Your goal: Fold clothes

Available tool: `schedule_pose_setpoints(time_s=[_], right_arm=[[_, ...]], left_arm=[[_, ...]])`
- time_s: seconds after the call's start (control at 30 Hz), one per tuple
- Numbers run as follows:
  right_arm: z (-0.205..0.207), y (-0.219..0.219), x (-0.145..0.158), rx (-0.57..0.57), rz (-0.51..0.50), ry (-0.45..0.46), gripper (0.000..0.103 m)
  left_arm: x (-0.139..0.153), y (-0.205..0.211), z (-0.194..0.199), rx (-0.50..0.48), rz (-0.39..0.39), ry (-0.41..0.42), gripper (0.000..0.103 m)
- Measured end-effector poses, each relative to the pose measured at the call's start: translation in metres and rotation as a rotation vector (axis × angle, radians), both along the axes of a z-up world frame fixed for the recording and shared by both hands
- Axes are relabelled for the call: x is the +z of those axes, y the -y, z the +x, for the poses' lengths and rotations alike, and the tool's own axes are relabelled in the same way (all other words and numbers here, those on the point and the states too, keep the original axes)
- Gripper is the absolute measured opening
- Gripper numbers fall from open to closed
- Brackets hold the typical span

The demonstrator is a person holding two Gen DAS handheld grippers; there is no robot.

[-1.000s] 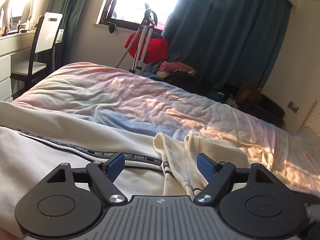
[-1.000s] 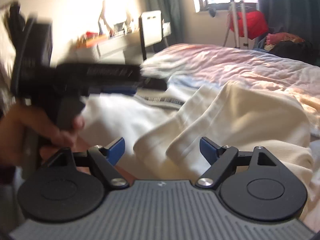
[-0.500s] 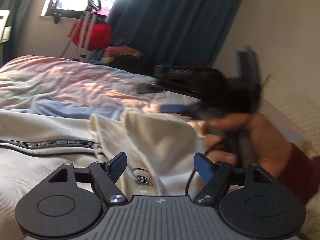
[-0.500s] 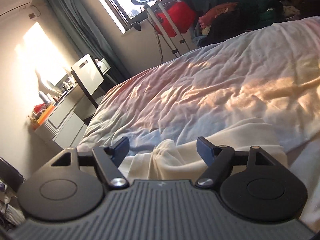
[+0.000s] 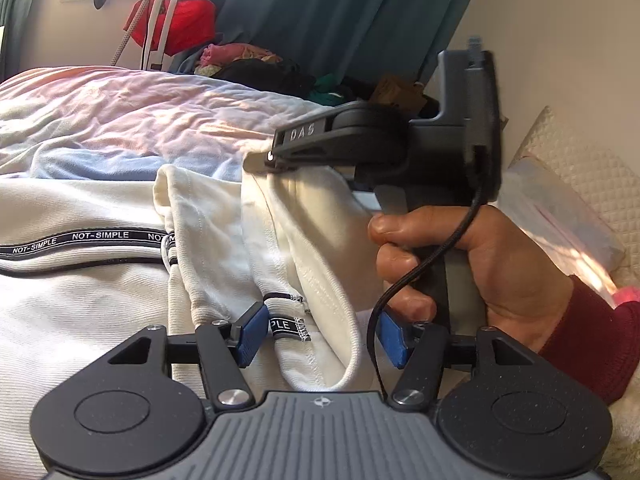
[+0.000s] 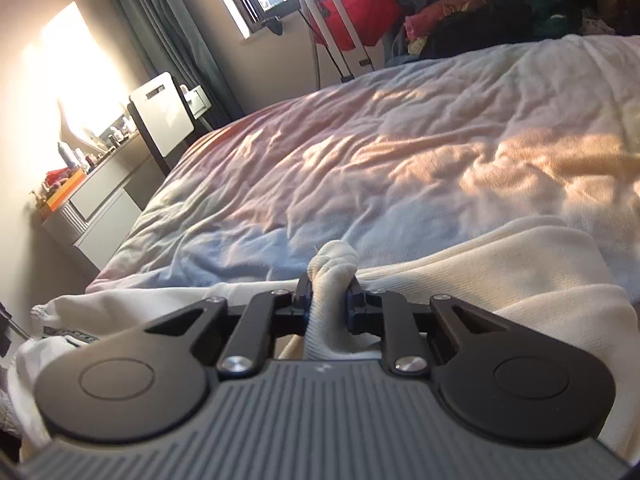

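A cream garment (image 5: 100,304) with a black "NOT-SIMPLE" stripe lies on the bed; it also shows in the right wrist view (image 6: 500,280). My left gripper (image 5: 320,338) is open, with the garment's hem and its black label between the blue pads, not pinched. My right gripper (image 6: 328,304) is shut on a bunched fold of the cream cloth. In the left wrist view the right gripper (image 5: 276,156) pinches the cloth's upper edge, held by a hand.
The garment lies on a bed (image 6: 400,152) with a rumpled pastel cover. A white chair (image 6: 162,112) and a cluttered desk (image 6: 92,184) stand to the left. A red bag (image 5: 172,28), a clothes pile (image 5: 240,56) and dark curtains are behind. A pillow (image 5: 580,184) lies at right.
My right gripper has closed on a fold of the cream cloth. My left gripper has moved closer to the hem by the label, jaws still open.
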State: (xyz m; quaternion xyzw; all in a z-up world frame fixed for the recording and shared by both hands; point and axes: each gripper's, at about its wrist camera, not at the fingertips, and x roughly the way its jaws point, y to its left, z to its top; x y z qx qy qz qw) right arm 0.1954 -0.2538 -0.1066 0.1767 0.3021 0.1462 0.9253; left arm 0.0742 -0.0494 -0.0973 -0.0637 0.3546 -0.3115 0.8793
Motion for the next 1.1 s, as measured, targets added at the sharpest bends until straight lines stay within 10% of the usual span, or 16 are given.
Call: schedule_pose_setpoints(time_s=[0.33, 0.6, 0.9, 1.1], right_arm=[[-0.053, 0.020, 0.074, 0.089, 0.085, 0.328, 0.016], [-0.064, 0.068, 0.089, 0.050, 0.216, 0.361, 0.016], [-0.083, 0.060, 0.106, 0.040, -0.104, 0.353, 0.016], [-0.087, 0.064, 0.098, -0.034, -0.287, 0.357, 0.016]], left_arm=[[0.004, -0.008, 0.006, -0.005, -0.099, 0.022, 0.082], [0.018, -0.009, 0.002, -0.138, -0.043, 0.147, 0.086], [0.036, -0.015, -0.018, -0.327, 0.062, 0.308, 0.087], [0.047, -0.037, -0.011, -0.281, -0.037, 0.298, 0.087]])
